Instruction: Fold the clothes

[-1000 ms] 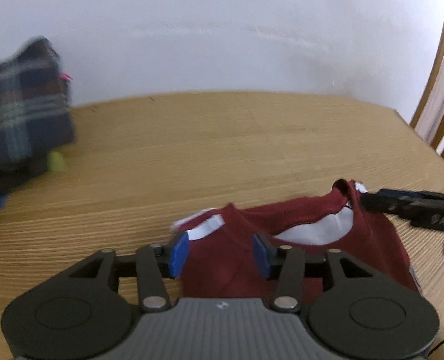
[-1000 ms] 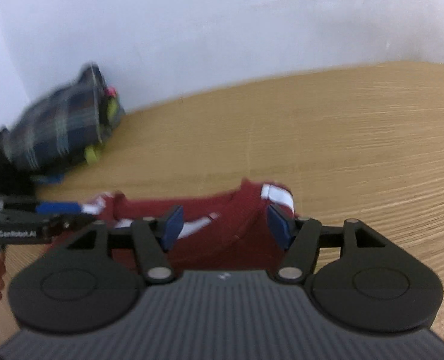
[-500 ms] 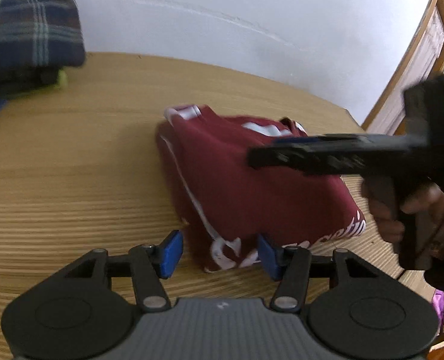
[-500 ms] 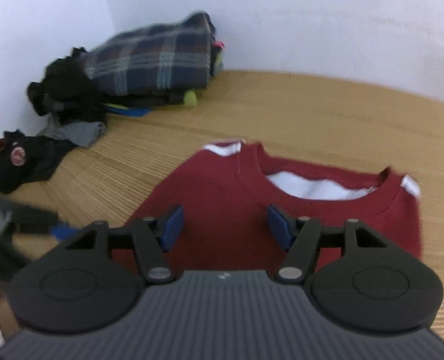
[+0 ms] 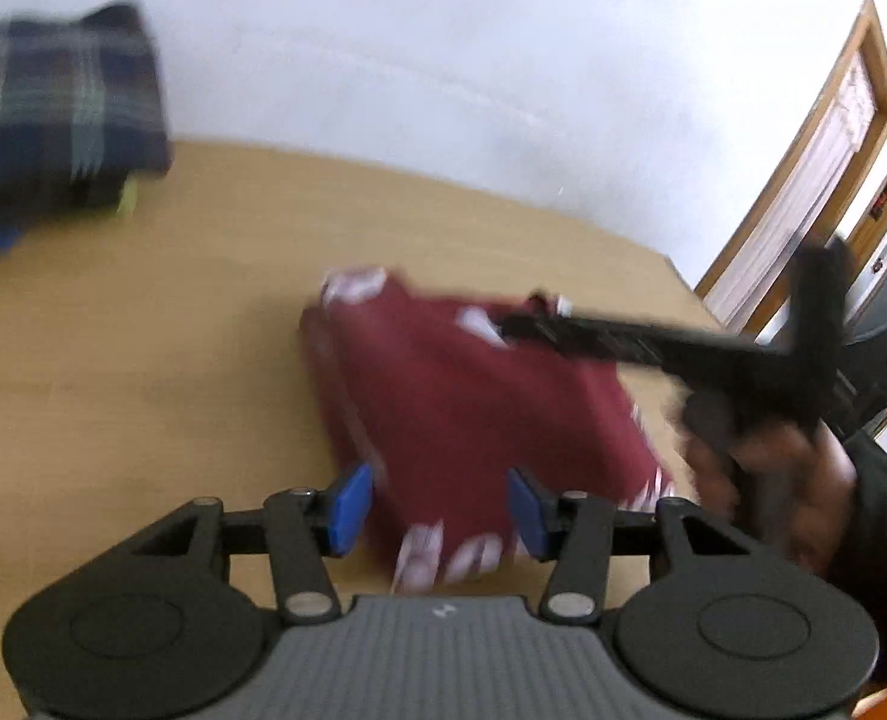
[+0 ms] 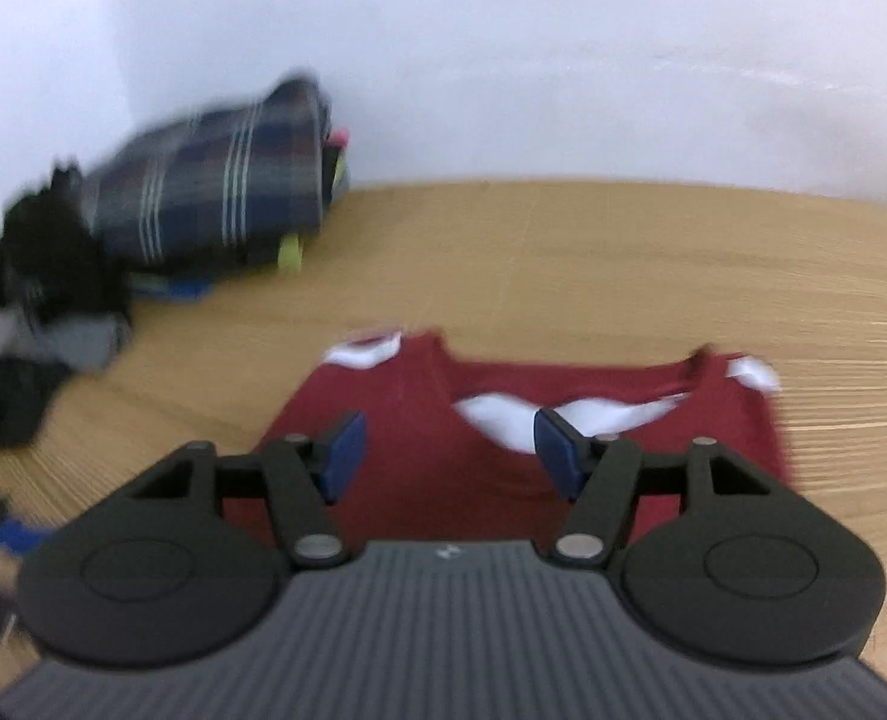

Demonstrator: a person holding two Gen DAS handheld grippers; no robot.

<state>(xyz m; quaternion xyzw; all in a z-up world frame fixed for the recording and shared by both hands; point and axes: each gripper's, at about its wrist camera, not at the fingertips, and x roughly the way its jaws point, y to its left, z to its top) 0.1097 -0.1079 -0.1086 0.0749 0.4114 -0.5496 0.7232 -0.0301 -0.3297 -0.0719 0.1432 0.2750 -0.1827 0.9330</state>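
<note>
**Here, both tongs spread over the red sweater**

Folded, the red sweater [image 6: 437, 450] lies flat near the middle of the wooden surface [image 6: 563, 264]. The left tongs [image 5: 437, 507] are spread wide at its near edge, gripping nothing. The right tongs [image 6: 446, 450] are likewise spread, above the collar. A pile of clothes [image 6: 203, 192] sits well apart by the wall, blurred.

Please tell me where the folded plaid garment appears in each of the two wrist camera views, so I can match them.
Left wrist view: the plaid garment sits at the far upper left, against the white wall, blurred.
Right wrist view: the plaid garment lies upper left of centre, on a pile of clothes against the wall.
Shared landmark: the maroon sweatshirt on the wooden table.
</note>
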